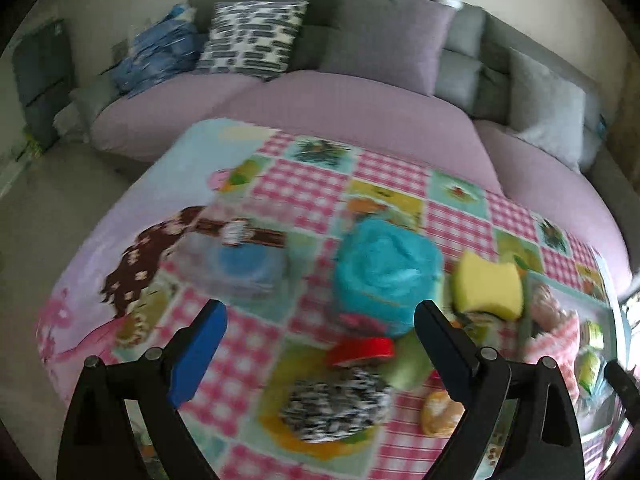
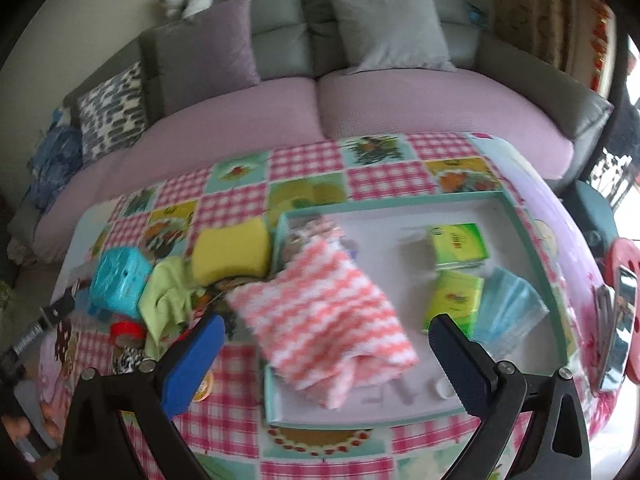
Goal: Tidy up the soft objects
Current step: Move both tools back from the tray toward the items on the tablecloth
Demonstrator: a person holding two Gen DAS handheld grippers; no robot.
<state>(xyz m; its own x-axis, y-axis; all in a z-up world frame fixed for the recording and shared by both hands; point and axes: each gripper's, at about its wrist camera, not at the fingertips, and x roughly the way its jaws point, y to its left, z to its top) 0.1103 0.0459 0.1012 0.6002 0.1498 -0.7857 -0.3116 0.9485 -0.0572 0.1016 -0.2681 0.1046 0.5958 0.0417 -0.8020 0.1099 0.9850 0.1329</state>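
Only the right wrist view showed the inside of the tray point(image 2: 516, 216): a pink-and-white fuzzy cloth point(image 2: 328, 320) draped over its near-left rim, and two green packets point(image 2: 458, 246) with unreadable print. Left of the tray lay the yellow sponge point(image 1: 488, 290) and turquoise towel point(image 1: 386, 272). The left gripper point(image 1: 320, 328) and right gripper point(image 2: 324, 344) both stood wide, empty.

A printed cloth point(image 2: 384, 176) in pink check covered the table and looked smooth and matt. The tray point(image 2: 472, 400) was smooth pale plastic with a teal rim. On it lay a fluffy pink-and-white knitted cloth point(image 2: 324, 312), glossy wrapped green tissue packs point(image 2: 456, 246) and thin blue masks point(image 2: 506, 308). Beside it sat a porous yellow sponge point(image 2: 230, 250) and a limp green rag point(image 2: 166, 294). The turquoise towel roll point(image 1: 386, 270) looked plush. The tool arms were matt black plastic with blue pads point(image 2: 188, 364).
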